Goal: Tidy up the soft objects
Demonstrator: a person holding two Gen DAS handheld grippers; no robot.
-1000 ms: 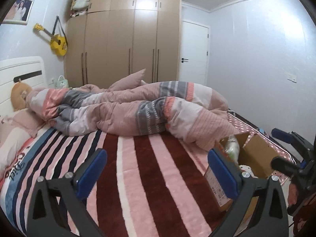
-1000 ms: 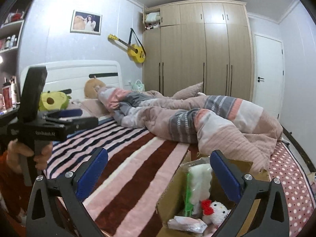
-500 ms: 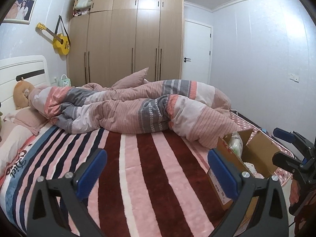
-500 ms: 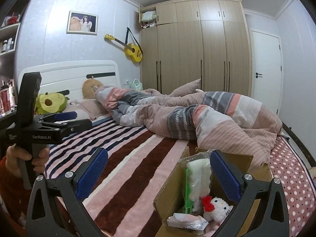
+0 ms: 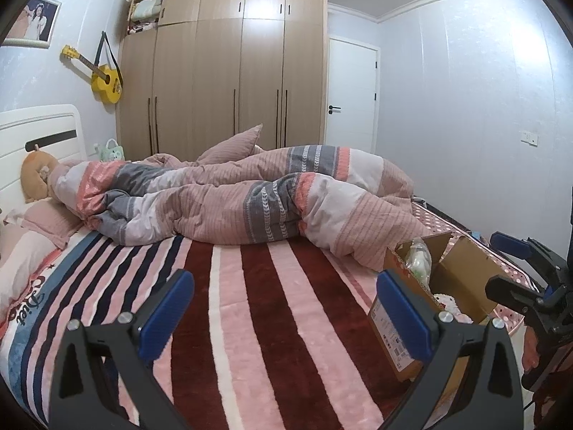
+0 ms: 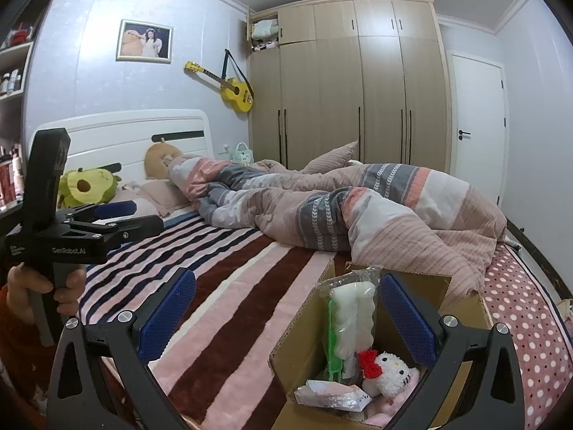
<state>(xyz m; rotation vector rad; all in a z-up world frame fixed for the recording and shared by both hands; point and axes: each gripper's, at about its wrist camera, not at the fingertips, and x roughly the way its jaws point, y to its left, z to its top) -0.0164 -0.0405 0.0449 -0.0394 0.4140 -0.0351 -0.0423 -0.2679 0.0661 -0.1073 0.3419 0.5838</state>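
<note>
An open cardboard box (image 6: pixel 462 308) stands on the striped bed at the right; it also shows in the left wrist view (image 5: pixel 465 272). It holds a white cat plush with a red bow (image 6: pixel 388 372), a bagged white item with a green handle (image 6: pixel 352 317) and a flat plastic packet (image 6: pixel 329 394). My right gripper (image 6: pixel 286 317) is open and empty, just above the box's left side. My left gripper (image 5: pixel 286 313) is open and empty above the bed; it appears at the left of the right wrist view (image 6: pixel 118 216). An avocado plush (image 6: pixel 87 188) and a brown plush (image 6: pixel 161 156) lie by the headboard.
A crumpled pink and grey duvet (image 5: pixel 258 200) runs across the bed's far half, with pillows (image 5: pixel 232 148) behind. A wardrobe (image 5: pixel 229 71), a door (image 5: pixel 352 96) and a wall-hung yellow guitar (image 5: pixel 104 77) are beyond. Shelves with bottles (image 6: pixel 10 82) stand at the left.
Both grippers have drawn back and risen slightly, so the bed and box look a little farther. Both stay open and empty; the box contents have not moved.
</note>
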